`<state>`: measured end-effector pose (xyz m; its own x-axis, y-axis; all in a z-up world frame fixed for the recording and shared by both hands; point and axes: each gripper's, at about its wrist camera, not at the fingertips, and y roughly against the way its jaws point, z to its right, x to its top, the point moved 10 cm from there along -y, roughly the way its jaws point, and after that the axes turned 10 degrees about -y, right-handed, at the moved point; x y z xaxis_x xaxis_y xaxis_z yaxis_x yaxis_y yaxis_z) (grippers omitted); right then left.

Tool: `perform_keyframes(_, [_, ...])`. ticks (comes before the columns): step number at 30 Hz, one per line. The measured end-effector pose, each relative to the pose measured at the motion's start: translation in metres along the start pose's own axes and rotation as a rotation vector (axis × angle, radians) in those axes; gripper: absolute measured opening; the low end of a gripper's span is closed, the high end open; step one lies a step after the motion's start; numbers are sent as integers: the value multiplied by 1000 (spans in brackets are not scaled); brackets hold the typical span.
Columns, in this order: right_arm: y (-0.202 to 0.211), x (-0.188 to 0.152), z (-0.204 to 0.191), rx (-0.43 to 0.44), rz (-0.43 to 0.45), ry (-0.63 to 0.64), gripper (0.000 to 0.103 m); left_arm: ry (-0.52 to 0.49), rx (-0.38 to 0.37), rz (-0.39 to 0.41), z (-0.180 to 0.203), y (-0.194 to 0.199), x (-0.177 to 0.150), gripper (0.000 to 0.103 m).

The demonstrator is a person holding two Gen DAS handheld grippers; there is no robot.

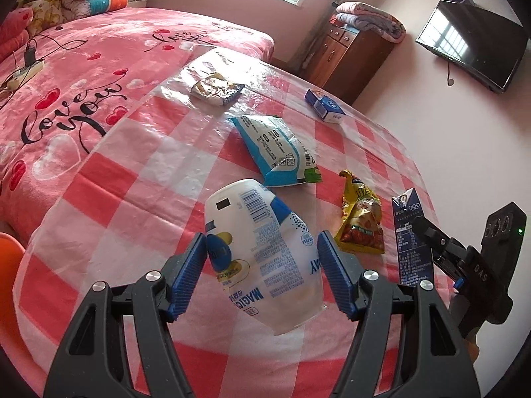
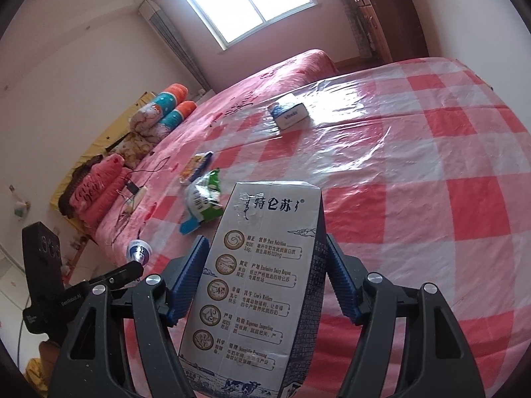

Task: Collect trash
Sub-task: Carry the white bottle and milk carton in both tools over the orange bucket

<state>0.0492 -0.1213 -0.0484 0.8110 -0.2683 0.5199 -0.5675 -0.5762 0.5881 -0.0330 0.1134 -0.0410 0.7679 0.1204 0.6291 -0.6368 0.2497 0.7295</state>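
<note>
My left gripper (image 1: 262, 242) is shut on a white plastic cup (image 1: 265, 265) with blue print, its pads pressing both sides; the cup lies tilted between them above the checked table (image 1: 132, 199). My right gripper (image 2: 265, 242) is shut on a dark blue and grey milk carton (image 2: 262, 282), held upright. From the left wrist view that carton (image 1: 410, 238) stands at the right with the right gripper (image 1: 428, 235) on it. A blue and white snack bag (image 1: 278, 149), a yellow wrapper (image 1: 360, 219), a crumpled wrapper (image 1: 215, 88) and a small blue box (image 1: 325, 105) lie on the table.
A pink bed (image 1: 66, 83) with a power strip (image 1: 25, 71) borders the table's far left side. A wooden cabinet (image 1: 345, 56) and a wall television (image 1: 474, 43) are beyond the table. An orange chair (image 1: 8, 265) shows at the left edge.
</note>
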Motion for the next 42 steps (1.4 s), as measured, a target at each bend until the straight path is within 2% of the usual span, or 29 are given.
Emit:
perform_keyframes(13, [-1,-18,-43,118,-61,-42,70,13,-19,9,-22,28,-18,69])
perform_keyframes(29, [-25,-77,-135,188,-201,83,70,65,-35,47,-62,65,-34,69])
perform_keyframes(35, [-38,-100,-173,227,-272,120,70,105,-4,77,-94,90,-43,69])
perform_keyframes(42, [-52,-130,-226,273,-350,184,70,190,81,103,-155,123,-62,69])
